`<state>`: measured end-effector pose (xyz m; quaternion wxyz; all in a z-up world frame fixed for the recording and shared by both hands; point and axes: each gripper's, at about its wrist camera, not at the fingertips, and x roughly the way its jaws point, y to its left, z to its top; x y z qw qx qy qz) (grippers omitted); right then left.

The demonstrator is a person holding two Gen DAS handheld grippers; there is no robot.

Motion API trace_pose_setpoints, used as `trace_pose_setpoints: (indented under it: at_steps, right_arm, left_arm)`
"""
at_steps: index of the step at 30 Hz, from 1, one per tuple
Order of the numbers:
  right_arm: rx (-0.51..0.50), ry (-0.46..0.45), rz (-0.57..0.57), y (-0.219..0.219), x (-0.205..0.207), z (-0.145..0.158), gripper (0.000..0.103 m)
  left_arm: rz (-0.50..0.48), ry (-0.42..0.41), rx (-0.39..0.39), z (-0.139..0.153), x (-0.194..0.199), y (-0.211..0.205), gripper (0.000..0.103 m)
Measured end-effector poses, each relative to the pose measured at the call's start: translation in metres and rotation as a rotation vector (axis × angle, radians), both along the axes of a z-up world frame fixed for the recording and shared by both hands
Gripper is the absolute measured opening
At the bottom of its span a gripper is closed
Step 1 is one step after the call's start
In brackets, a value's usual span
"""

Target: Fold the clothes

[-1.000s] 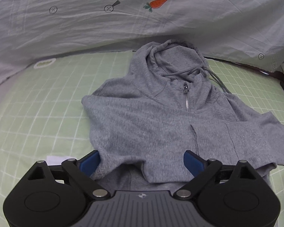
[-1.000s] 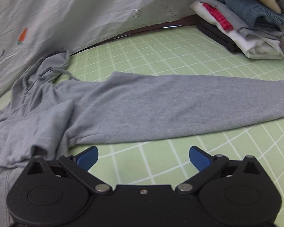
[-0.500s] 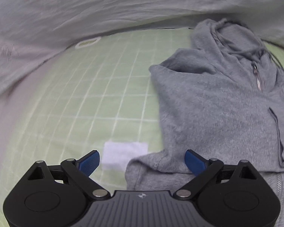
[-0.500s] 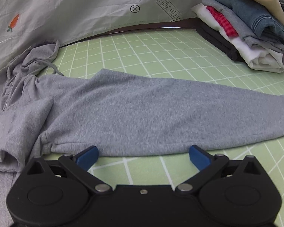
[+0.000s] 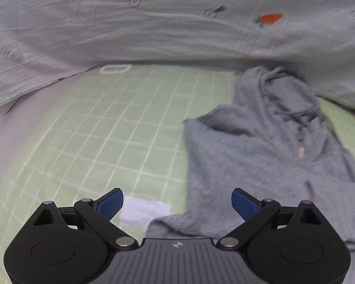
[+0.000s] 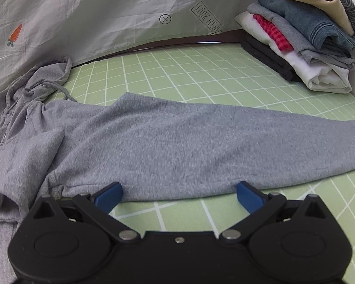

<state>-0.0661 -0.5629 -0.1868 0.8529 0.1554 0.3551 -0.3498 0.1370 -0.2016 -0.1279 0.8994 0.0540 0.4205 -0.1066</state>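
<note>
A grey zip hoodie [image 5: 260,156] lies on the green grid mat [image 5: 106,137], hood toward the sheet at the back. My left gripper [image 5: 177,204] hovers open over the hoodie's lower left corner, with nothing between its blue pads. In the right wrist view the hoodie's sleeve [image 6: 201,146] stretches flat to the right across the mat [image 6: 224,75]. My right gripper [image 6: 179,196] stands open just in front of the sleeve's near edge, which lies between the two fingertips. The hood [image 6: 42,78] is bunched at the far left.
A stack of folded clothes [image 6: 303,40] sits at the back right corner of the mat. A grey printed sheet [image 5: 153,23] hangs behind the mat. A small white patch [image 5: 144,211] is on the mat by the left gripper.
The left gripper's view swung left off the hoodie's middle, then back right somewhat. The right gripper moved forward up to the sleeve's near edge. Both stayed open.
</note>
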Motion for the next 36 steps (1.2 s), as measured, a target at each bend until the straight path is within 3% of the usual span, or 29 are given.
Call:
trace_pose_setpoints:
  at_steps: [3,11,13,16,21,26,27,31,32,35,36]
  right_arm:
    - [-0.028,-0.026,0.002,0.004,-0.004,-0.003,0.103]
    - [-0.072,-0.07,0.021,0.006,-0.01,-0.007,0.103]
    - [-0.078,-0.079,0.027,0.006,-0.011,-0.008,0.103]
    - [-0.08,-0.079,0.026,0.006,-0.011,-0.008,0.103]
    - [-0.08,-0.08,0.027,0.006,-0.011,-0.009,0.103]
    - [-0.08,-0.08,0.026,0.007,-0.011,-0.009,0.103]
    - [-0.08,-0.08,0.025,0.007,-0.011,-0.009,0.103]
    - [-0.08,-0.08,0.024,0.007,-0.011,-0.009,0.103]
    - [-0.08,-0.08,0.024,0.007,-0.011,-0.009,0.103]
    - [-0.08,-0.079,0.024,0.006,-0.011,-0.009,0.103]
    - [-0.08,-0.079,0.024,0.006,-0.011,-0.009,0.103]
  left_arm:
    - [-0.072,-0.018,-0.01,0.008,-0.008,-0.017,0.098]
    - [-0.29,0.049,-0.04,-0.005,-0.029,-0.076,0.095]
    - [-0.339,0.075,-0.063,-0.01,-0.031,-0.087,0.088]
    - [-0.382,0.125,-0.112,-0.018,-0.029,-0.099,0.068]
    - [-0.434,0.174,-0.117,-0.03,-0.026,-0.113,0.026]
    - [-0.44,0.221,-0.147,-0.038,-0.022,-0.121,0.026]
    - [-0.432,0.228,-0.149,-0.04,-0.022,-0.122,0.03]
    - [-0.414,0.237,-0.152,-0.043,-0.021,-0.124,0.032]
    - [-0.418,0.233,-0.146,-0.043,-0.021,-0.124,0.03]
    - [-0.419,0.231,-0.142,-0.043,-0.02,-0.122,0.002]
    - [-0.413,0.239,-0.16,-0.042,-0.018,-0.119,0.002]
